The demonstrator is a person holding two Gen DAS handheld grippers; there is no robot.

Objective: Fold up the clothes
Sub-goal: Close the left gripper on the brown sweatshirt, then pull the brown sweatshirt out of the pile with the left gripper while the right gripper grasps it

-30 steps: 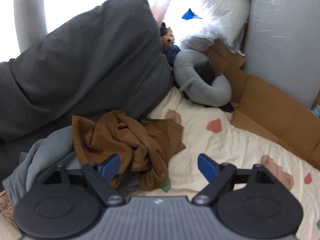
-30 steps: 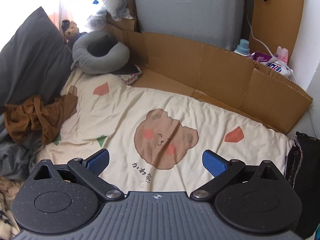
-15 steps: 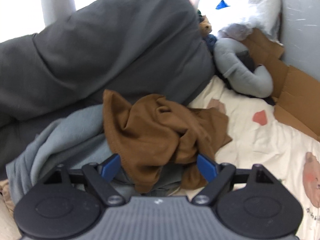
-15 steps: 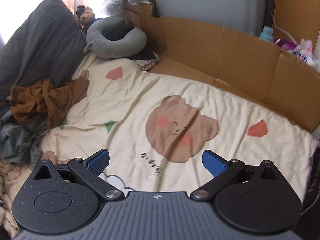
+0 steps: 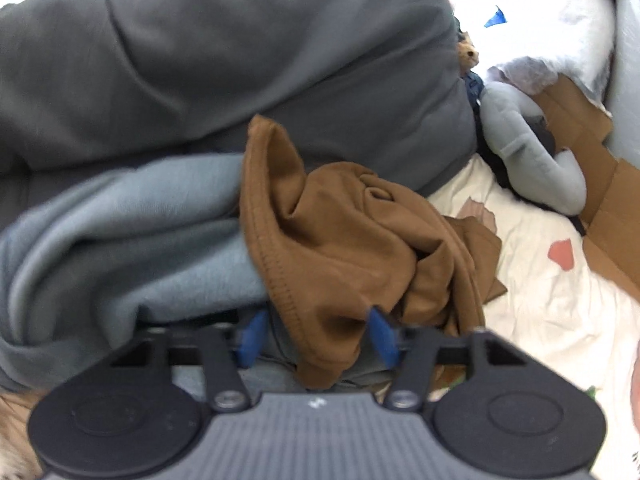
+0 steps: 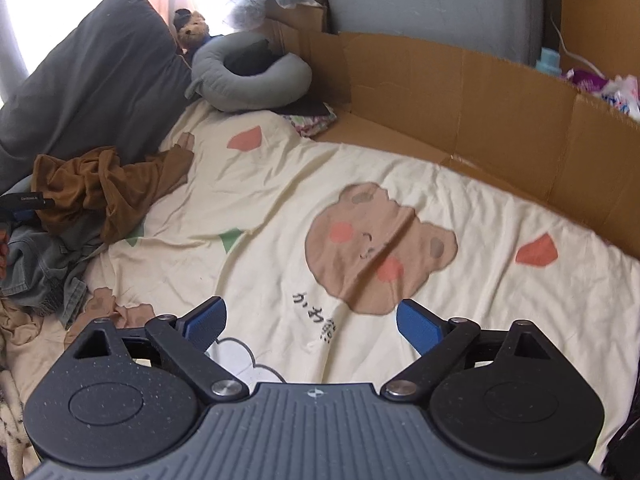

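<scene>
A crumpled brown garment (image 5: 352, 248) lies on a heap of grey-blue clothes (image 5: 120, 240) against a dark grey pillow (image 5: 240, 60). My left gripper (image 5: 316, 338) is right at the heap. Its blue fingers stand part-way closed on either side of the garment's stitched hem, with a gap still between them. The right wrist view shows the same brown garment (image 6: 96, 184) at the far left of the bed. My right gripper (image 6: 310, 320) hangs open over the cream bear-print sheet (image 6: 280, 208) with nothing between its fingers.
A grey U-shaped cushion (image 6: 248, 76) and a small teddy bear (image 6: 192, 28) sit at the head of the bed. Cardboard walls (image 6: 460, 92) line the far side. Denim and other clothes (image 6: 40, 264) are piled at the left edge of the sheet.
My left gripper has moved forward into the clothes heap, and its fingers have narrowed around the brown garment's hem. My right gripper has turned slightly left and stayed open.
</scene>
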